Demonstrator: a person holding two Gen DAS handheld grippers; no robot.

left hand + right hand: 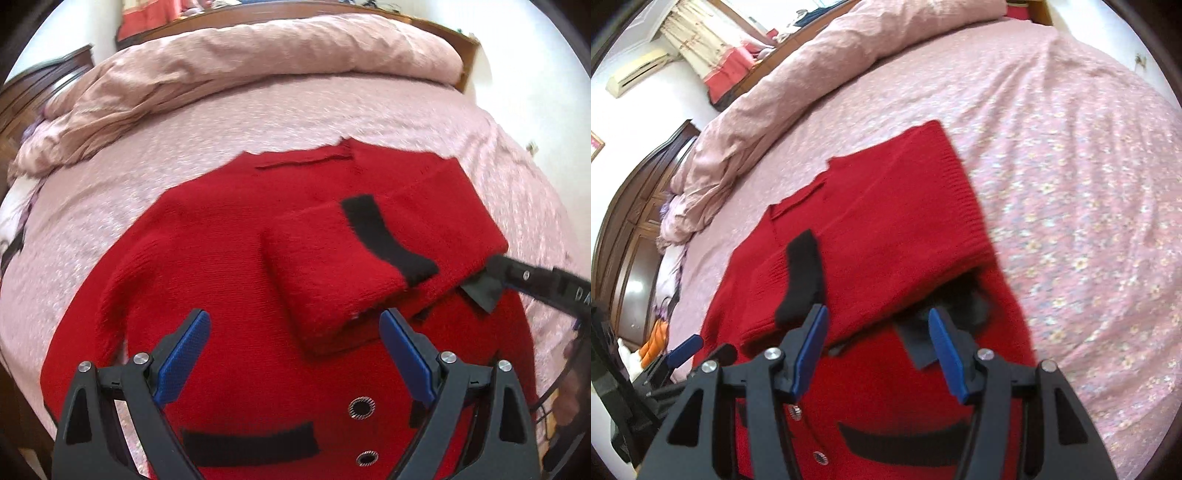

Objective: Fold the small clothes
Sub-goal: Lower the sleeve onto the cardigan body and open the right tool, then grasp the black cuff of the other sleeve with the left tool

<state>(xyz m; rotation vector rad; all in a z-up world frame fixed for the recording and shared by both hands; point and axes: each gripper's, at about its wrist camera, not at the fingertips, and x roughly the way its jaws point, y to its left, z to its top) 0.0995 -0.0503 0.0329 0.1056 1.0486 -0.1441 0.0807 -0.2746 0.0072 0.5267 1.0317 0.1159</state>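
A red knitted cardigan point(207, 258) with black trim and metal buttons lies flat on the pink bedspread point(332, 110). Its right sleeve point(332, 280), with a black cuff band point(384, 236), is folded across the body. My left gripper point(295, 325) is open and empty, hovering above the cardigan's front near the buttons point(361, 408). My right gripper point(877, 325) is open and empty above the folded sleeve's edge point(886, 236); it shows in the left wrist view at the right point(491, 280). A dark label point(916, 347) lies between its fingers.
A crumpled pink duvet point(221, 74) lies along the head of the bed. A wooden headboard point(458, 40) and dark wooden wardrobe point(631, 229) stand behind. Flowered bedspread point(1089, 221) spreads to the right of the cardigan.
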